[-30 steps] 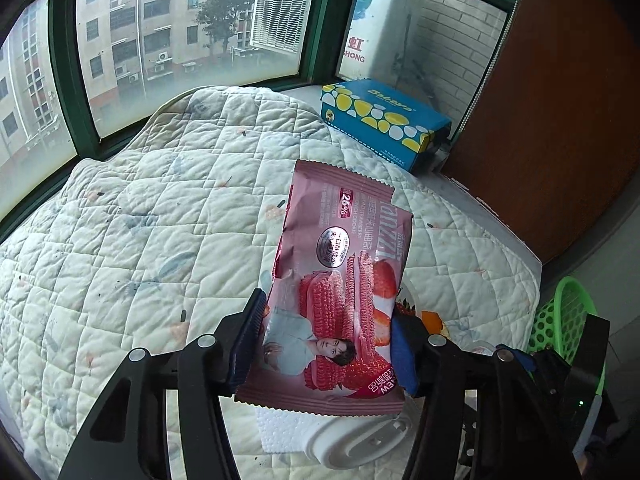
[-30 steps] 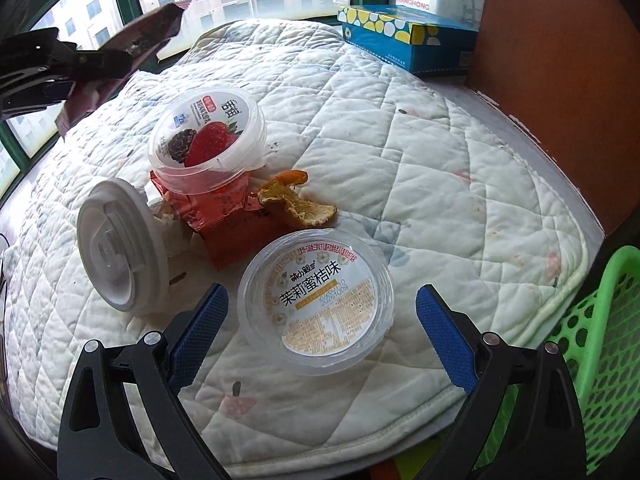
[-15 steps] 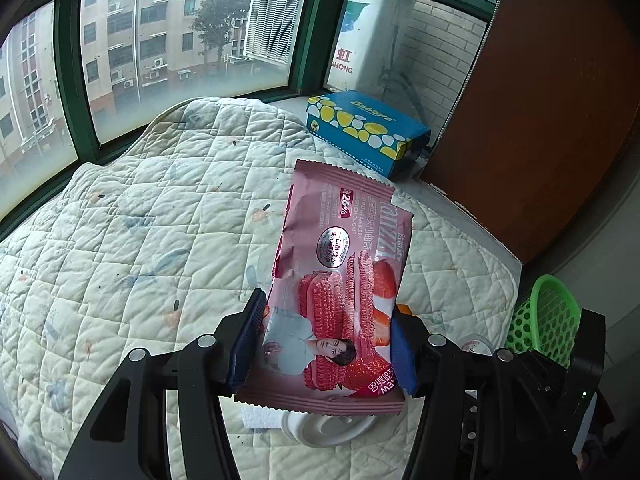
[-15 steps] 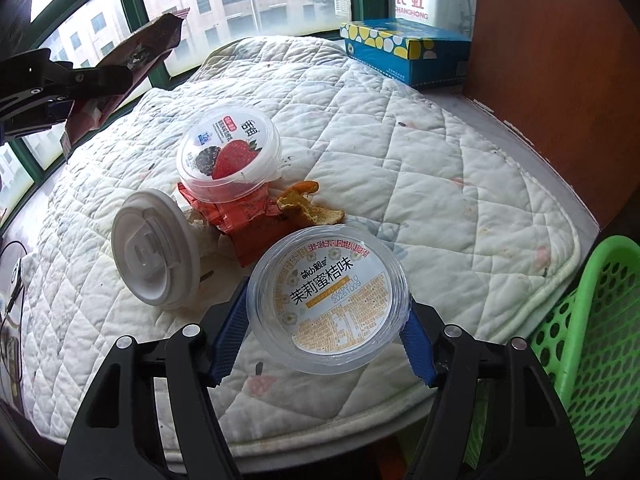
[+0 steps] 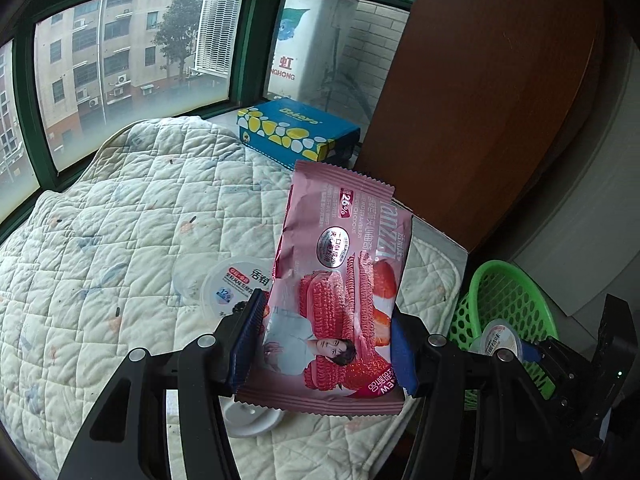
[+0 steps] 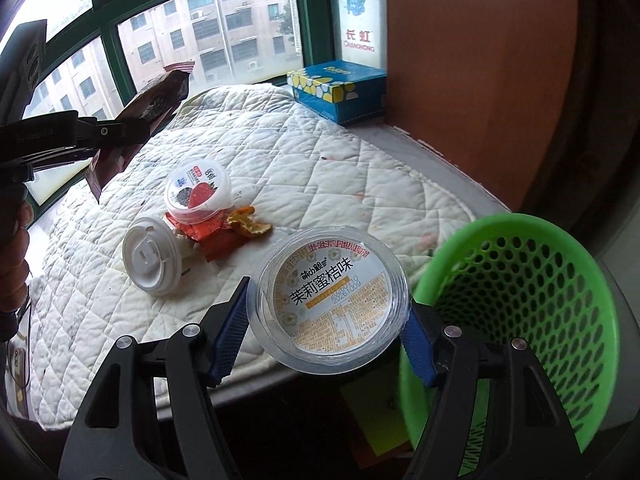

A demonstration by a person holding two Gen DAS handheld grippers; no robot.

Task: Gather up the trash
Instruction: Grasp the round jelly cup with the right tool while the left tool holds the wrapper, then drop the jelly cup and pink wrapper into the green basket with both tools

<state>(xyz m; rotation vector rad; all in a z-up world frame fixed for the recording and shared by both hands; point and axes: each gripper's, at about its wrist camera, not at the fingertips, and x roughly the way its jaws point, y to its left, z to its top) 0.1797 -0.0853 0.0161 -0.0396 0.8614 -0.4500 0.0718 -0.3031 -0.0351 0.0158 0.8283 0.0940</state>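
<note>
Both hands have swung off the quilt toward the bin since a second ago, and my right gripper (image 6: 326, 330), which stood wide around the pudding cup (image 6: 328, 300) on the bed then, has clamped onto it and lifted it. Right pads are pressed on opposite sides of the cup's rim, cup hanging in the air just beside the green mesh basket (image 6: 520, 280), not over it yet. It's thin clear plastic, light, and I'd guess slick and easy to crush, so gripping across the stiff rim looks the safest hold.

Left gripper (image 5: 326, 346) is pinching the pink cookie wrapper (image 5: 340, 288) by its lower edges, the rest standing up above the pads over the quilt (image 5: 120, 220). Crinkly film, nearly weightless, floppy; it could slide out if I jerk.

On the bed: a berry yogurt cup (image 6: 199, 192), white drink lid (image 6: 151, 256), orange peel (image 6: 248, 226) and red wrapper (image 6: 212, 238), all bunched together.
</note>
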